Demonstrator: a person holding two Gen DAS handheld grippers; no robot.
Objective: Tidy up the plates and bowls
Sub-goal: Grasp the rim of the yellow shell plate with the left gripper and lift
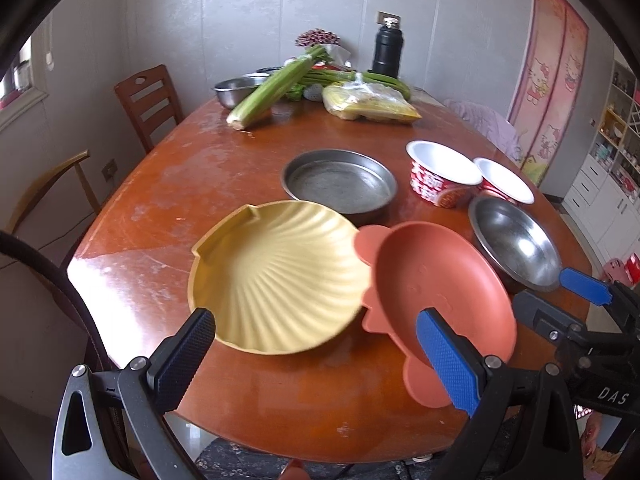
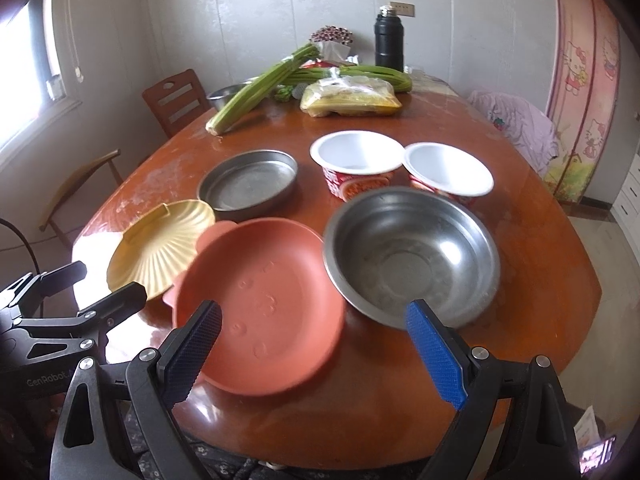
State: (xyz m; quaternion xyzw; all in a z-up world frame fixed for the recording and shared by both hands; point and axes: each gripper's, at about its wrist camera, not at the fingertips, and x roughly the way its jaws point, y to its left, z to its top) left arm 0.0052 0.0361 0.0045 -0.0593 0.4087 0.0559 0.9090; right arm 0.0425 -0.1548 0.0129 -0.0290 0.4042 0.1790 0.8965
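A yellow shell-shaped plate (image 1: 276,276) (image 2: 160,252) lies at the near left of the wooden table (image 1: 168,184). An orange plate (image 1: 440,292) (image 2: 260,304) sits beside it, overlapping its right edge. A steel bowl (image 1: 516,244) (image 2: 412,256) is to the right. A flat steel pan (image 1: 340,180) (image 2: 248,180) lies behind. Two white-lined paper bowls (image 1: 444,172) (image 2: 356,160) stand at the back right. My left gripper (image 1: 320,356) is open above the near table edge, before the yellow and orange plates. My right gripper (image 2: 316,348) is open before the orange plate and steel bowl.
Celery (image 1: 276,84), a bagged food packet (image 1: 368,104), a steel basin (image 1: 236,92) and a black flask (image 1: 388,48) sit at the far end. Wooden chairs (image 1: 148,104) stand on the left. A cloth-covered chair (image 2: 516,128) is on the right.
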